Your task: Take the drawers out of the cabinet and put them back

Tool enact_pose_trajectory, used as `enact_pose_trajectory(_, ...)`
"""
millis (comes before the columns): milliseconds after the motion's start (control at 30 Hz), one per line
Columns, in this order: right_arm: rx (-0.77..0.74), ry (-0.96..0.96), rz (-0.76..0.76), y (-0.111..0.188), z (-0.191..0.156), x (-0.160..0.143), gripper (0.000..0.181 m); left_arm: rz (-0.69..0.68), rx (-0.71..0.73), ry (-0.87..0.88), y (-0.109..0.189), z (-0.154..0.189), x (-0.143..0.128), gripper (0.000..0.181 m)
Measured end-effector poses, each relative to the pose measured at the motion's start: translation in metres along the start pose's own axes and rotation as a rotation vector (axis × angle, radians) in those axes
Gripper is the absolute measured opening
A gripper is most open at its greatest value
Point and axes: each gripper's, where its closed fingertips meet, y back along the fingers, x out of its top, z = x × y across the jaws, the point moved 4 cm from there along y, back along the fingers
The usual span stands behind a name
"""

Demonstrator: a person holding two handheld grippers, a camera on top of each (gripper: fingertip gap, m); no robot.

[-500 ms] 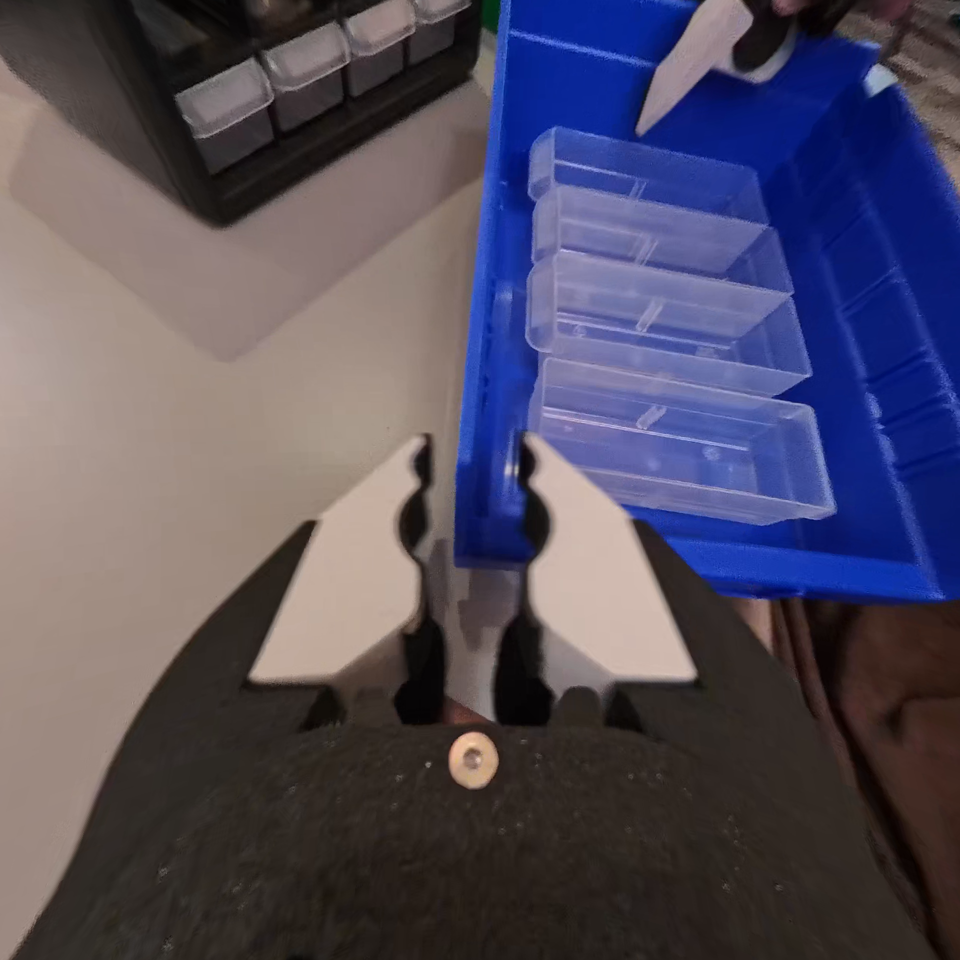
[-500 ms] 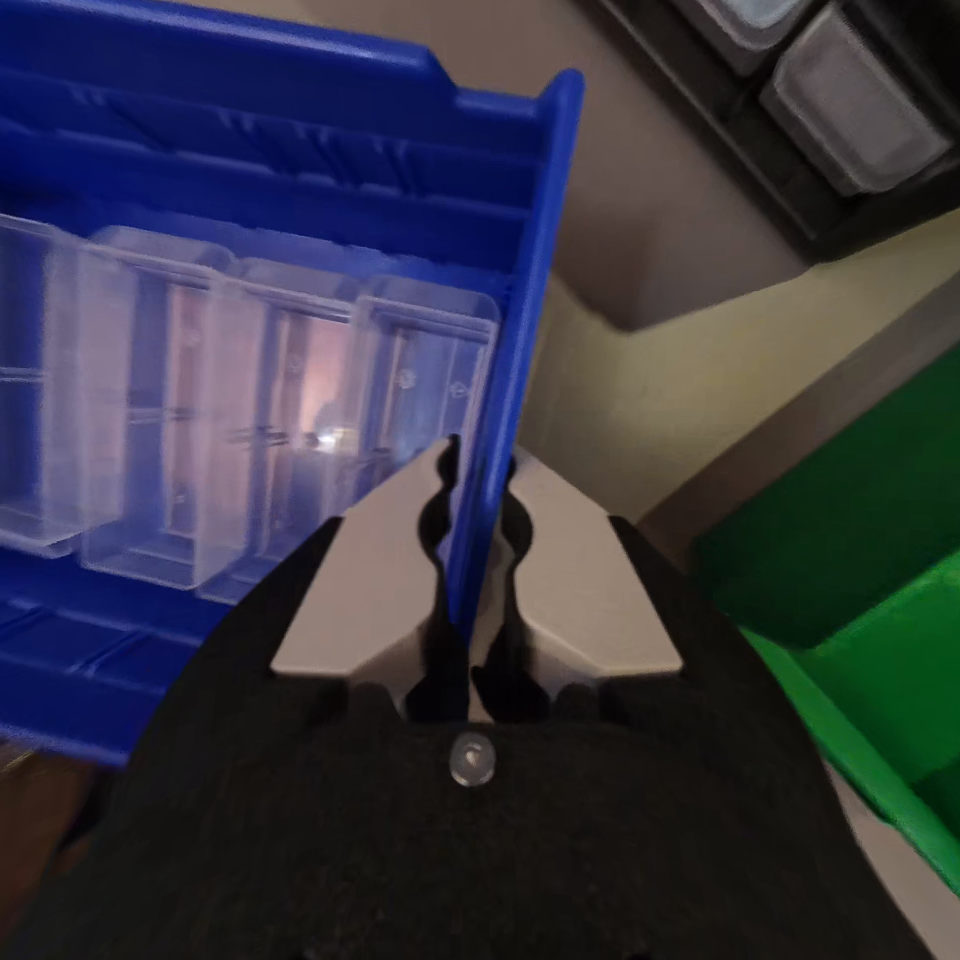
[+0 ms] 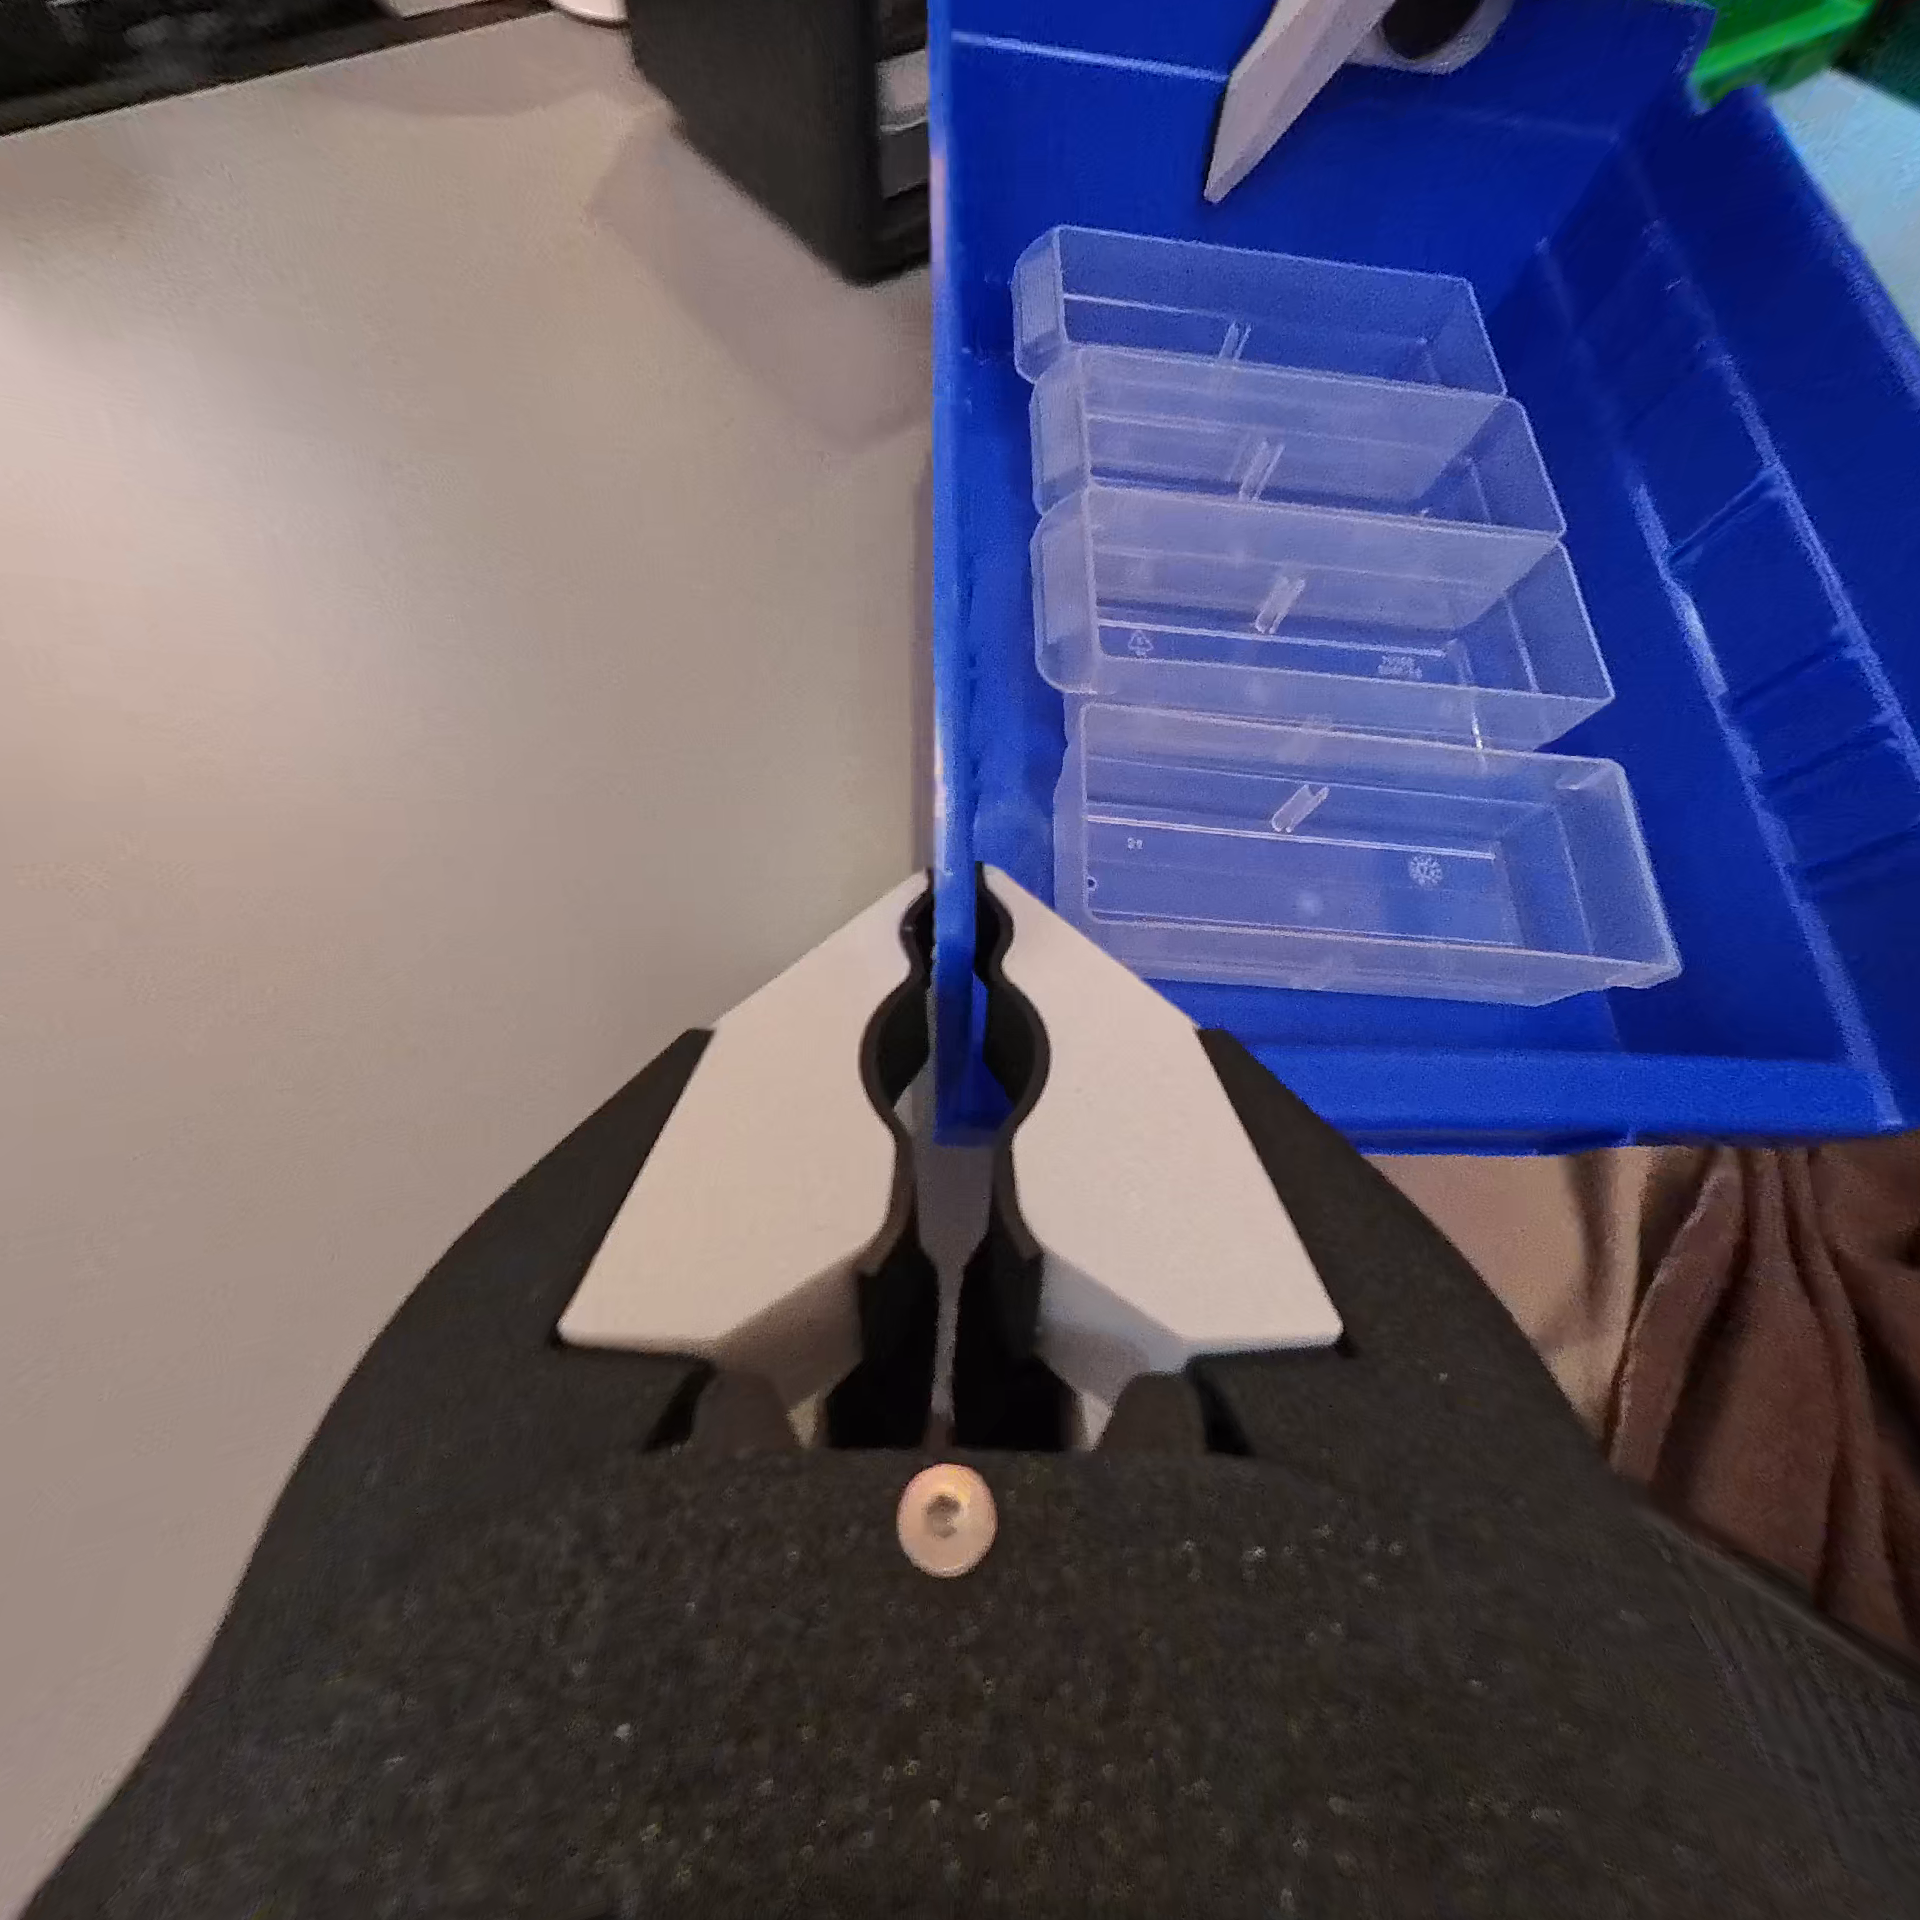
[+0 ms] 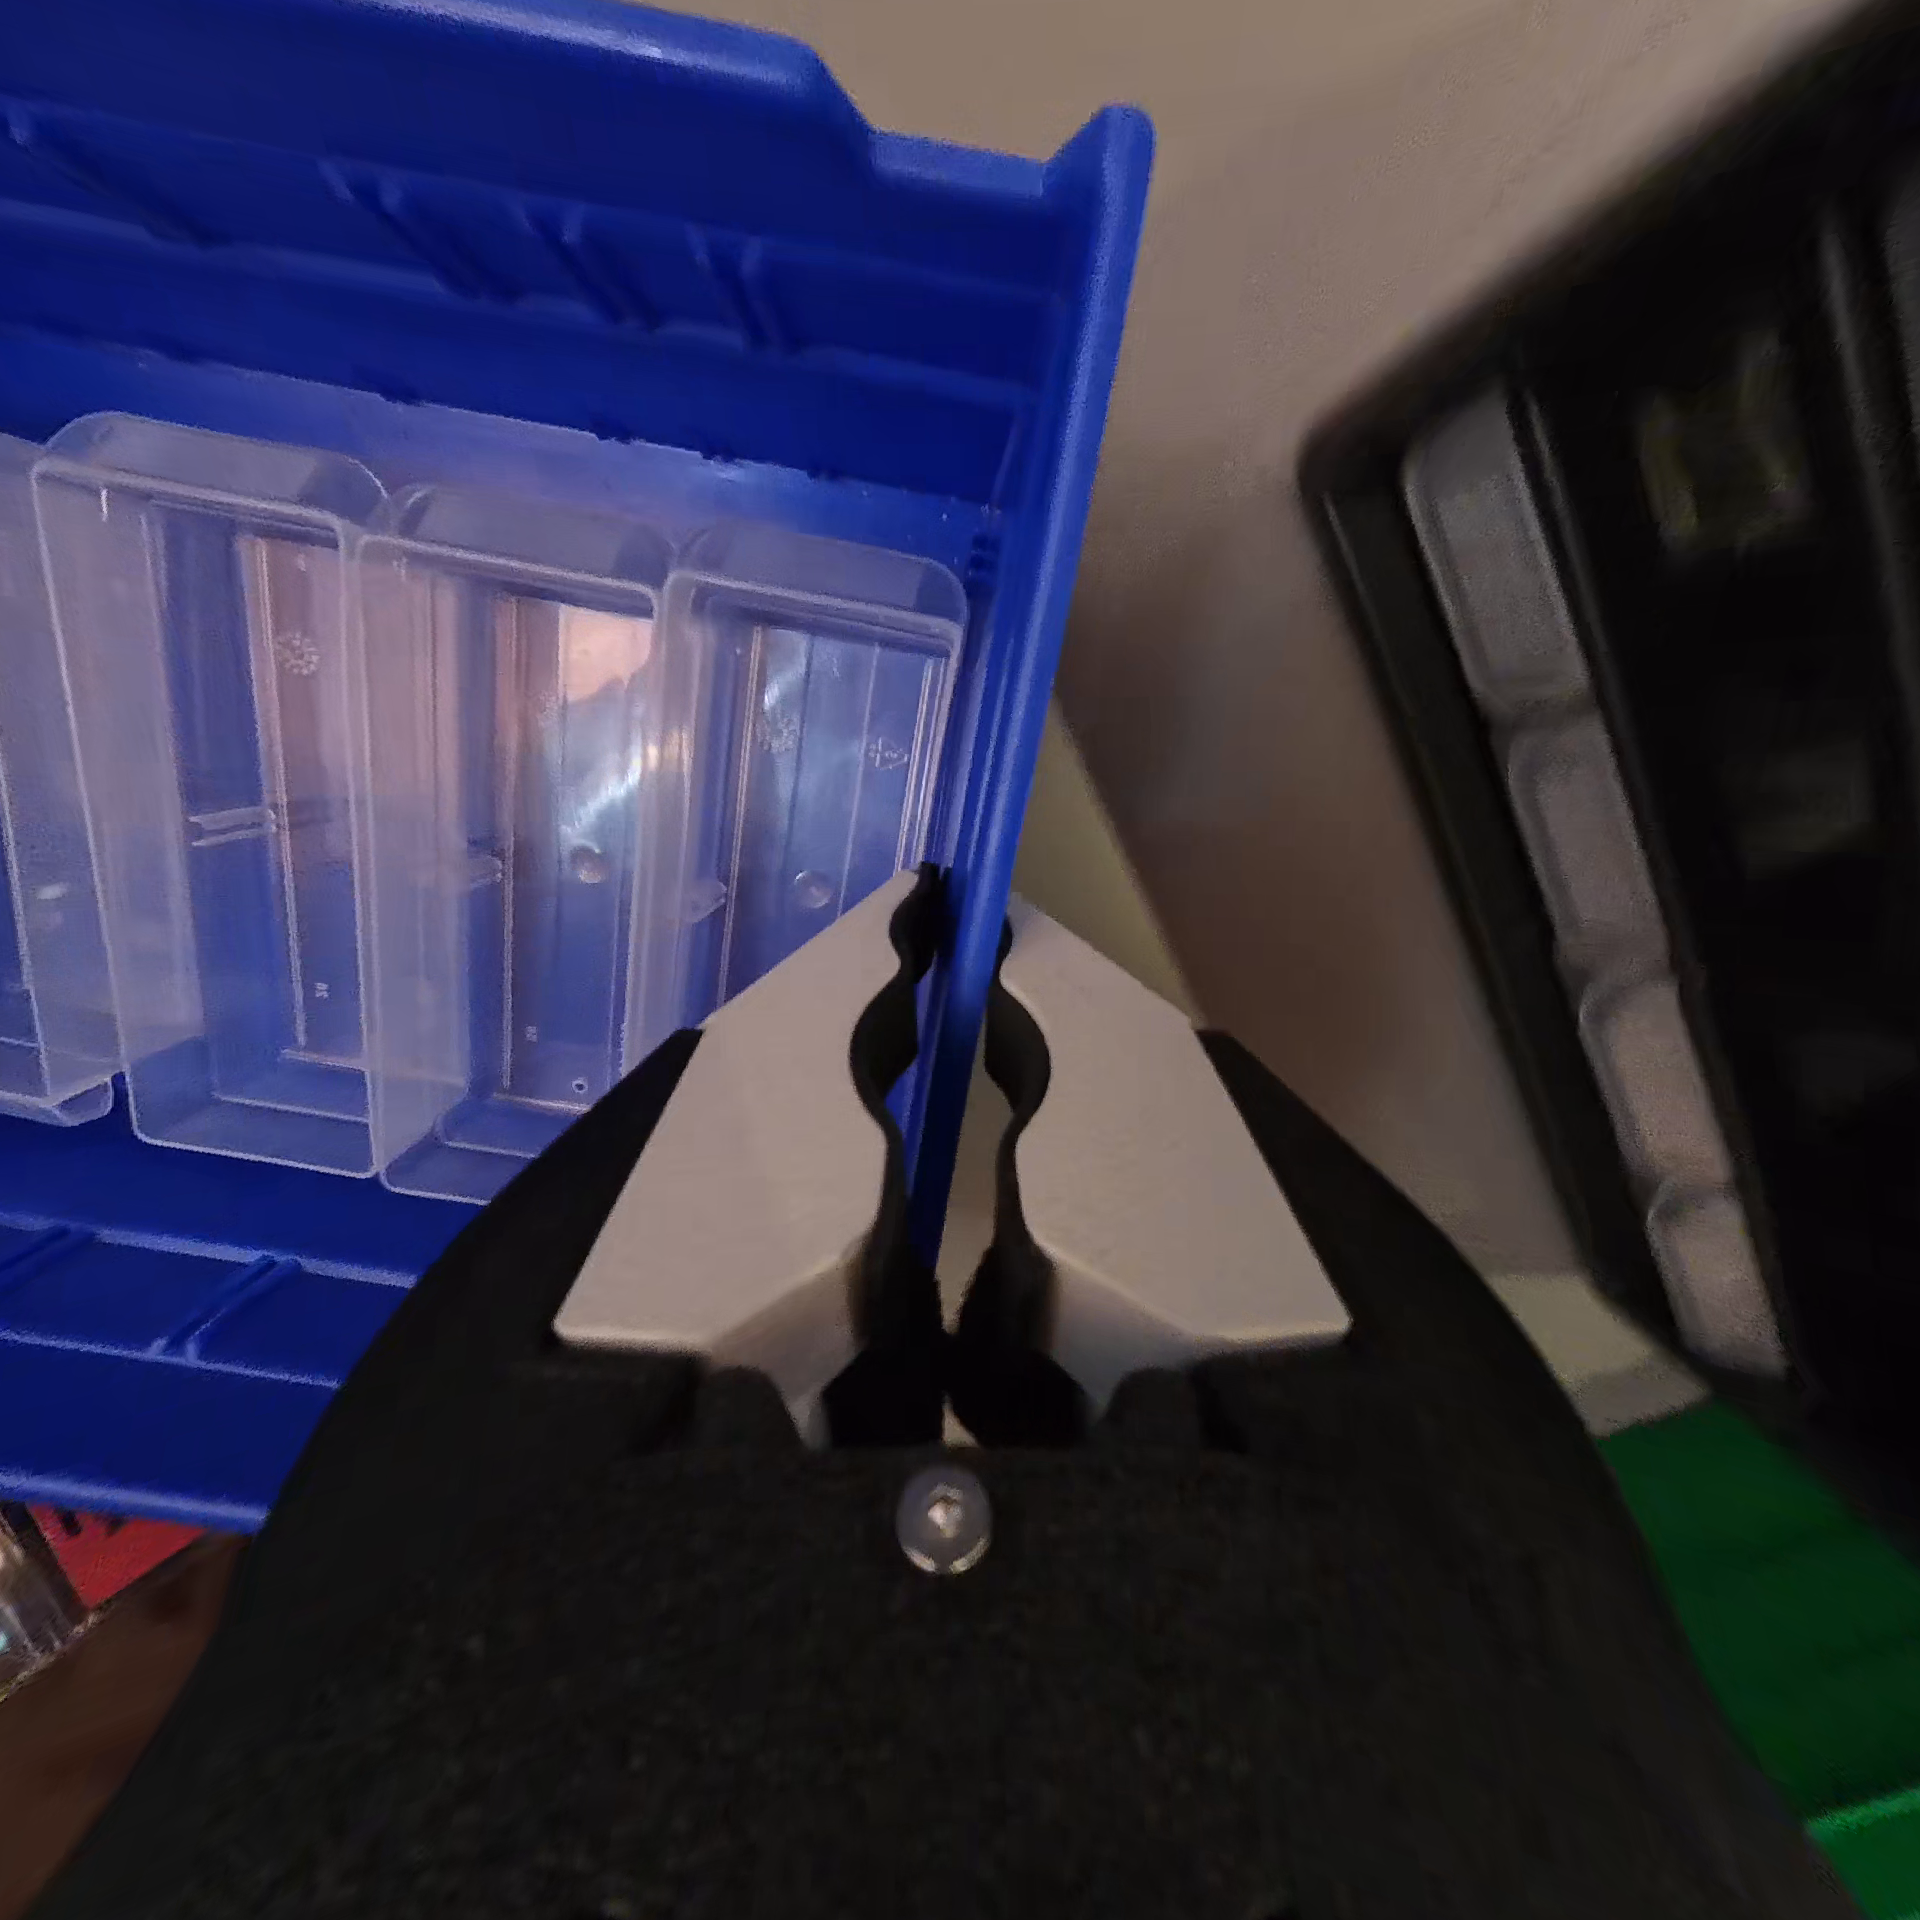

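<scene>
Both grippers clamp the blue bin's wall, four clear drawers inside.
Left gripper [image 3: 954, 904] and right gripper [image 4: 961, 904] pinch one wall of the blue bin [image 3: 1714, 1081]; keep it level so the drawers [image 3: 1340, 862] stay in a row beside the black cabinet [image 4: 1621, 831].

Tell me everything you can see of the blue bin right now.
The blue bin is an open-topped, ribbed tray that looks like hard plastic. Four clear drawers lie in a row inside. The left gripper pinches one side wall near a corner; the right gripper pinches the same wall at its other end.
</scene>
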Motion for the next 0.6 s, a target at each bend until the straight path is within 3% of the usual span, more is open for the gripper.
enact_pose_trajectory(167, 0.054, 0.163, -0.028, -0.028, -0.021, 0.089, 0.004, 0.041, 0.139, 0.148, 0.043, -0.033, -0.027, 0.001)
enact_pose_trajectory(300, 0.090, 0.299, -0.089, -0.056, -0.021, 0.166, 0.005, 0.047, 0.287, 0.272, 0.060, -0.058, -0.037, 0.002)
enact_pose_trajectory(433, 0.093, 0.440, -0.202, -0.082, -0.001, 0.222, 0.009, 0.027, 0.376, 0.303, 0.050, -0.075, -0.029, 0.003)
enact_pose_trajectory(600, 0.113, 0.508, -0.316, -0.093, 0.054, 0.255, 0.006, 0.004, 0.468, 0.324, 0.007, -0.098, 0.002, 0.002)
